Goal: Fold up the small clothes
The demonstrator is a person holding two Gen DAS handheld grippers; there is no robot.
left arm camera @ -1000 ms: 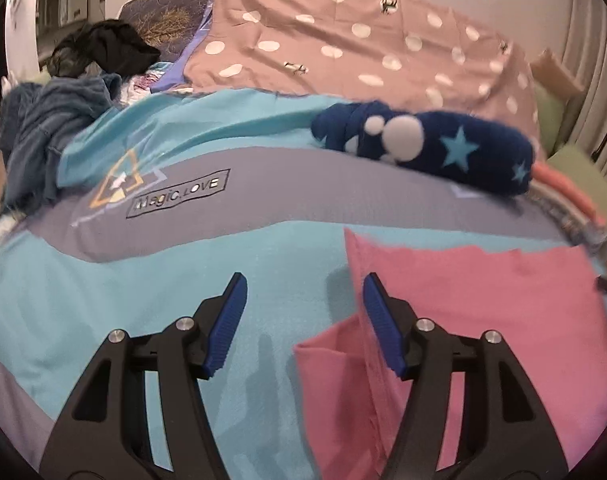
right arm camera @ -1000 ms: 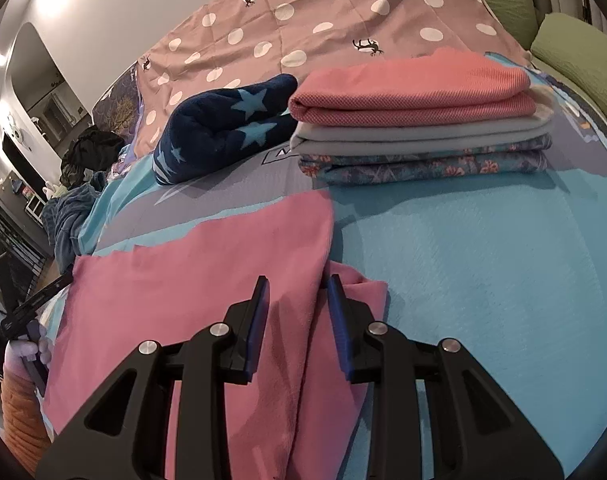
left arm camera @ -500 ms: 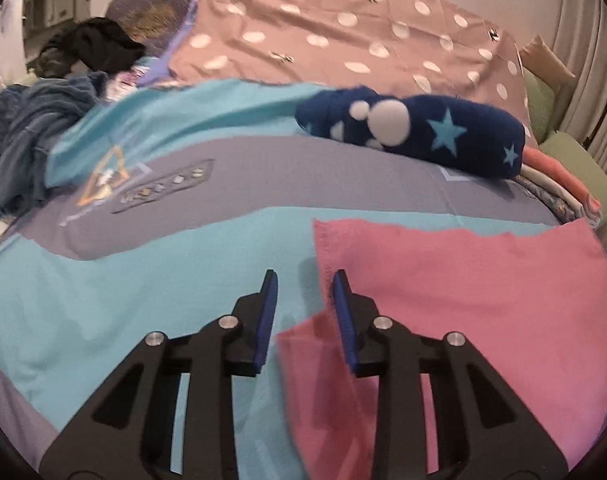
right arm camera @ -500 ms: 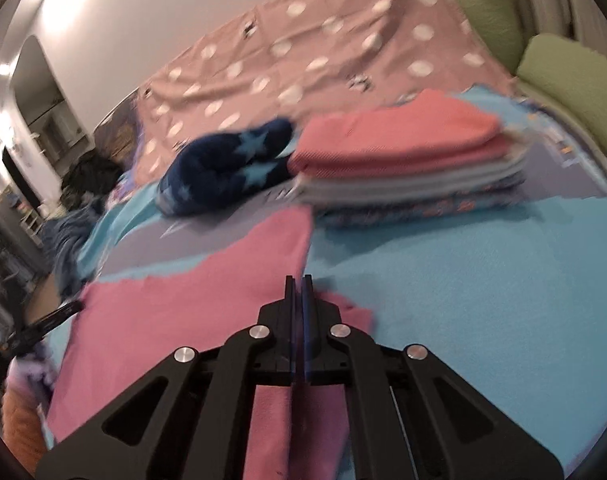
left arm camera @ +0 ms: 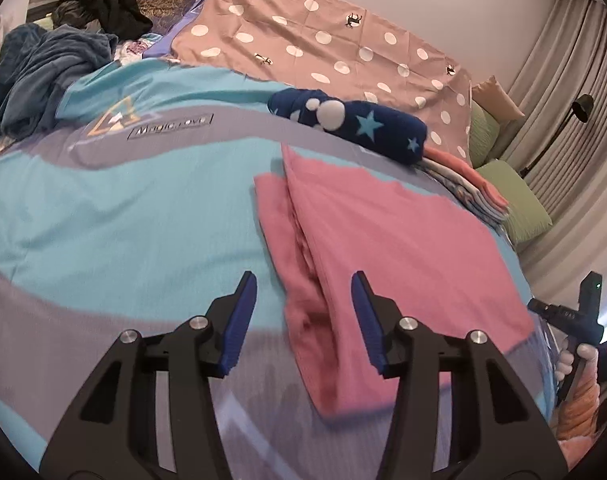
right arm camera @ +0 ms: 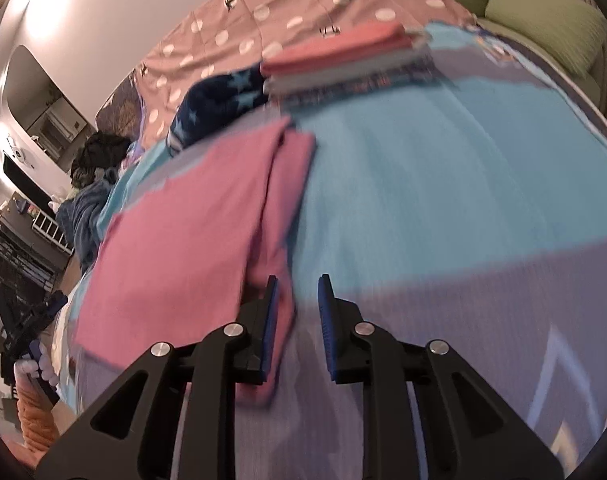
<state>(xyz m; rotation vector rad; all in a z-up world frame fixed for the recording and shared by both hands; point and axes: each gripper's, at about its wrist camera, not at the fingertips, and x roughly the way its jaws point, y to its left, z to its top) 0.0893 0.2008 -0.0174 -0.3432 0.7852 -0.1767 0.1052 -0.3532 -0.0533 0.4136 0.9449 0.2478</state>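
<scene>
The pink garment (left arm camera: 403, 240) lies flat on the bed (left arm camera: 123, 220), partly folded, a narrower flap showing along each side; its long axis runs from the bottom of each frame up toward the stack of folded clothes (right arm camera: 343, 60) and the navy star-patterned roll (left arm camera: 363, 128) at the top. In the left wrist view the left gripper (left arm camera: 303, 316) sits at lower centre, its jaws opening and pressing on nothing, the garment's left flap and fold line running up between the fingers (left arm camera: 239, 316); the cloth spreads to the right of frame. In the right wrist view the right gripper (right arm camera: 297, 324) is at bottom centre, jaws also opening and gripping nothing; the garment's right flap lies under and just beside its left finger, the cloth spreading to the left of frame. Each gripper appears nearest its own side's near corner, so the next fold probably runs along the long axis, away toward the stack.
</scene>
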